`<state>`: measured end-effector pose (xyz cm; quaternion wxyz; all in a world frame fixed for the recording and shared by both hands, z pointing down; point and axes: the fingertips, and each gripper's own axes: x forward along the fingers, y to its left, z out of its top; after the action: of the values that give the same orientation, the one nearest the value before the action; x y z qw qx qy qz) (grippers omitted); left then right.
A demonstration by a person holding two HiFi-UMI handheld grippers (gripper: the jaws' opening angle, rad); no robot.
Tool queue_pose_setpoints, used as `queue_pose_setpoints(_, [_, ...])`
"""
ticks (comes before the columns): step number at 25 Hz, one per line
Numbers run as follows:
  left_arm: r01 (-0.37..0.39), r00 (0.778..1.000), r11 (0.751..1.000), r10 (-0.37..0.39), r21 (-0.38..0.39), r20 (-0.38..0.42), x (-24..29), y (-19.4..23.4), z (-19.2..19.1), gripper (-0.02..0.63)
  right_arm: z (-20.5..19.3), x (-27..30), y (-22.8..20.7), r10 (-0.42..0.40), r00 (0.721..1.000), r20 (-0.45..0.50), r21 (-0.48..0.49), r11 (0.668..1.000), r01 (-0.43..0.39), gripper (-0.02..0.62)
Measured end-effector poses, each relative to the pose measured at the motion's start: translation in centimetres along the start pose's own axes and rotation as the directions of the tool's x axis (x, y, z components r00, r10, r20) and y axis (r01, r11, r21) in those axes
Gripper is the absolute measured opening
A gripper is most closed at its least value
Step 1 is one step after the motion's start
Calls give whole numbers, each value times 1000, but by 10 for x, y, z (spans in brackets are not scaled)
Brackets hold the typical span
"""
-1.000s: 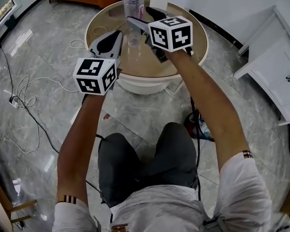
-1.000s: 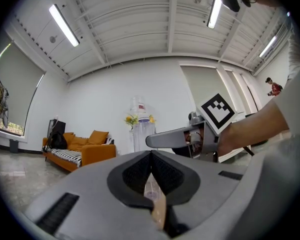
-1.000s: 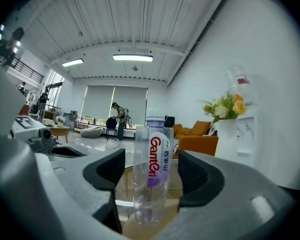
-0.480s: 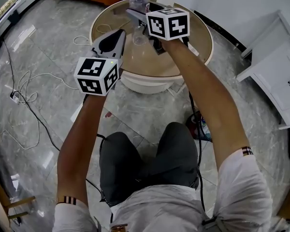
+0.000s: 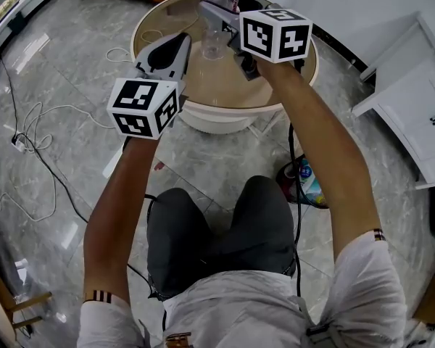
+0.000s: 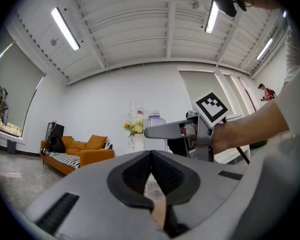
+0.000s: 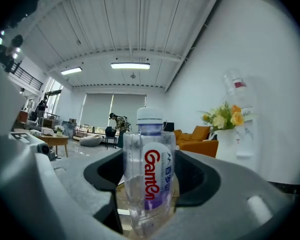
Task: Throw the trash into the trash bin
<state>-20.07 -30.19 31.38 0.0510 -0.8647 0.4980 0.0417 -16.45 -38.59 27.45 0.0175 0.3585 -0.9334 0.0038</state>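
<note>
Right gripper (image 5: 210, 17): jaws clamped on the bottle (image 7: 149, 174), mid-body, so I can carry it off.
Left gripper (image 5: 180, 43): jaws pressed together, empty, held aside.

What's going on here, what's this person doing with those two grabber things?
A seated person holds a gripper in each hand over a round table. The right gripper appears to have its jaws closed on the sides of a clear water bottle, which stands upright between them. The left gripper is empty, jaws together, hovering beside it above the table's near edge. The bottle is at the table, not yet in any bin.
</note>
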Motion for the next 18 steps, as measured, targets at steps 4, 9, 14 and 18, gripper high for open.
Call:
queue_pose_setpoints(4, [28, 999, 1000, -28, -11, 20, 2, -6, 6, -2, 11, -21, 3, -11, 1000, 10, 6, 1000, 11, 301])
queue_pose_setpoints(9, [102, 994, 995, -101, -22, 33, 28, -49, 6, -2, 10, -69, -16, -49, 999, 3, 1, 999, 49, 301])
queue_pose_setpoints(14, [191, 981, 981, -189, -28, 49, 44, -98, 5, -2, 11, -122, -31, -104, 994, 12, 2, 995, 104, 301])
queue_pose_setpoints(18, [269, 962, 962, -265, -49, 68, 59, -144, 5, -2, 10, -174, -53, -172, 985, 22, 6, 985, 172, 301])
